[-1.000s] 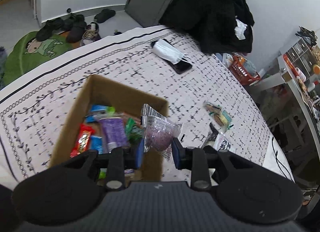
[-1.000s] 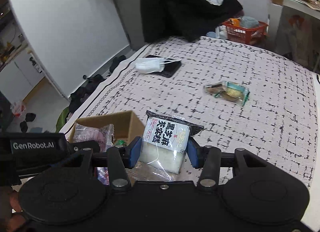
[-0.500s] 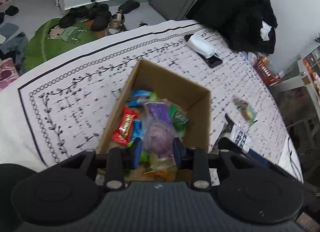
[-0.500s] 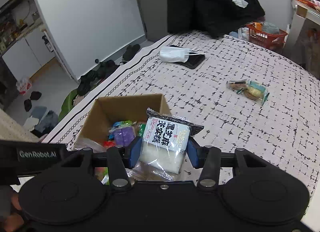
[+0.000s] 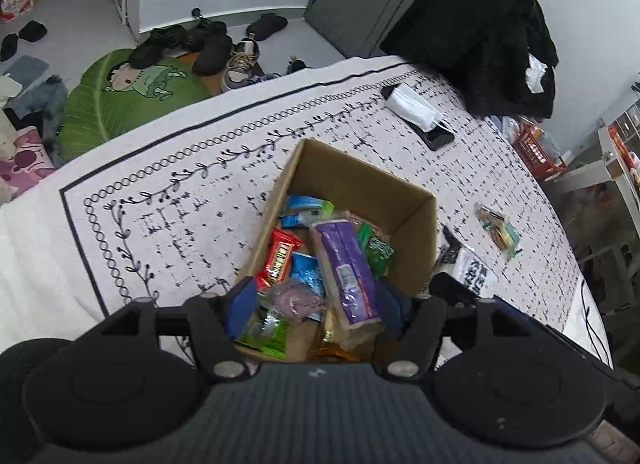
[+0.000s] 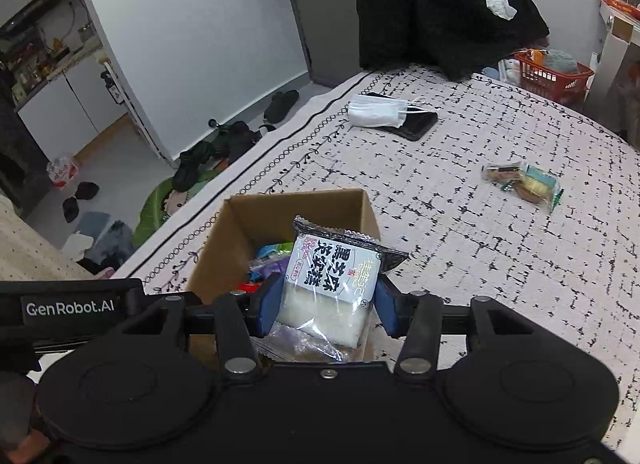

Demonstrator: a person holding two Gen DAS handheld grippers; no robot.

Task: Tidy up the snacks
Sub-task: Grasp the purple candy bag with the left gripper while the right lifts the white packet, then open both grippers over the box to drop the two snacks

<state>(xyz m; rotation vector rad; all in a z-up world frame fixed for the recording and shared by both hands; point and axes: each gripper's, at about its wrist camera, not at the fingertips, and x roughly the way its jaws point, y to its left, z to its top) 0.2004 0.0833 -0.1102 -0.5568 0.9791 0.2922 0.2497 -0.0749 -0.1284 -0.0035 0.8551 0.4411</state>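
An open cardboard box (image 5: 414, 224) sits on the patterned tablecloth and holds several snack packets. My left gripper (image 5: 316, 306) is open above the box's near end; a clear packet with a purple snack (image 5: 298, 298) lies in the box between its fingers. My right gripper (image 6: 326, 300) is shut on a white rice-cake packet (image 6: 332, 284) with black lettering, held over the box (image 6: 236, 232). That packet also shows in the left wrist view (image 5: 472, 270). One more clear snack packet (image 6: 524, 182) lies on the cloth at the right, also in the left wrist view (image 5: 498, 226).
A white face mask (image 6: 376, 112) lies on a black phone (image 6: 416, 124) at the far side of the table. A black coat (image 6: 440, 4) hangs beyond the table. Shoes and a green mat (image 5: 132, 96) lie on the floor to the left.
My left gripper carried the purple snack packet over the box, opened and let it drop inside. My right gripper moved left with the rice-cake packet until it is over the box.
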